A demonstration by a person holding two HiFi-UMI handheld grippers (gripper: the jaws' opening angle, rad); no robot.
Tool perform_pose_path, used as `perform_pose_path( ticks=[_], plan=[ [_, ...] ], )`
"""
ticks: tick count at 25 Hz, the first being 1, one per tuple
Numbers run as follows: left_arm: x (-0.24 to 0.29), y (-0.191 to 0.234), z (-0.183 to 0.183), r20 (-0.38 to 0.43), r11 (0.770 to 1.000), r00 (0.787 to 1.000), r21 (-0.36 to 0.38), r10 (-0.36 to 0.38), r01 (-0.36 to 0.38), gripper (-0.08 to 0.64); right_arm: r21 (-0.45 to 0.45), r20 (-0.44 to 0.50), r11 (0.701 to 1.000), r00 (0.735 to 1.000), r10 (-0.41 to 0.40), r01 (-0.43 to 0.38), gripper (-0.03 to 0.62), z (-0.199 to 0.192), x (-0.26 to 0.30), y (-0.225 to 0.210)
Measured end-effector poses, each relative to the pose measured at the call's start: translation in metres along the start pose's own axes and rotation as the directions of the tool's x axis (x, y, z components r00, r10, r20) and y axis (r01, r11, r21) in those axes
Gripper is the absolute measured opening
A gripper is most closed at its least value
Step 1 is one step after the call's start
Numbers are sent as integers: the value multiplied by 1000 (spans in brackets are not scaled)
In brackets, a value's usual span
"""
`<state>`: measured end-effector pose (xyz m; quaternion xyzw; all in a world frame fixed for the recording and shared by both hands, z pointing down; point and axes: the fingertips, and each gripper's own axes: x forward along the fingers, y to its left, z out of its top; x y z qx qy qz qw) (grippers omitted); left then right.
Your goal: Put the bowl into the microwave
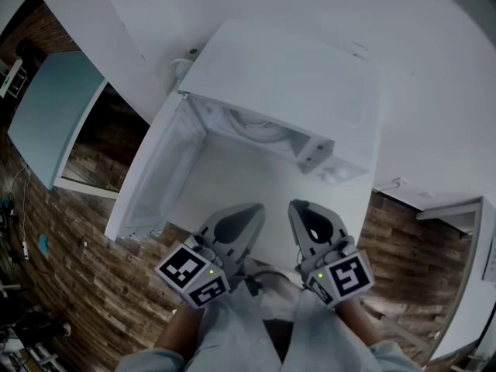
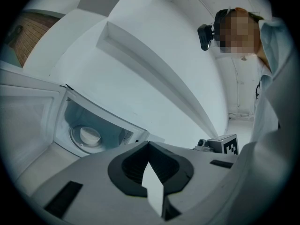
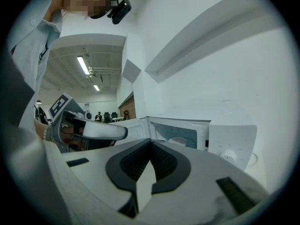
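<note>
Both closed, empty: left gripper (image 1: 253, 212), right gripper (image 1: 300, 208); bowl (image 2: 89, 135) inside microwave (image 1: 294, 76) partly hidden.

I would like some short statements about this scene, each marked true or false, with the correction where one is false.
1. The microwave door stands open. True.
2. The left tongs grip the bowl. False: they are shut on nothing; the bowl sits inside the microwave.
3. The right tongs are shut and empty. True.
4. Both tongs reach inside the microwave. False: they are held in front of it, over the white table.
</note>
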<state>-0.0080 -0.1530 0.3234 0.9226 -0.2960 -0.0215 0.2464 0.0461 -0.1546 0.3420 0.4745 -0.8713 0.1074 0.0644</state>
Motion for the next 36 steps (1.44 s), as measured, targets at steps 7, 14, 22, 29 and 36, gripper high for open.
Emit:
perform_pose_path(
  ticks=[7,14,22,29,36],
  plan=[
    [0,-1,0,-3,1000,1000,4,-1,1,-2,-4,4,1000,1000,6,-6,3,1,2,1],
    [2,-2,-1,-3,1000,1000,-1,-5,5,-2,-5,-2,1000,1000,7,-7,3,0,1,0],
    [2,-1,-2,0,1000,1000,-7,-6,6,-2,-15,-10,1000,1000,12,-13,3,-1,2,1],
    [2,-1,-2,0,1000,1000,-12,-8,8,-2,-22,-29,1000,999,14,-15,3,-4,4,2],
    [3,-1,-2,-2,1000,1000,-13,-10,10,-2,-27,-35,999,999,19,-20,3,-6,5,1]
  ],
)
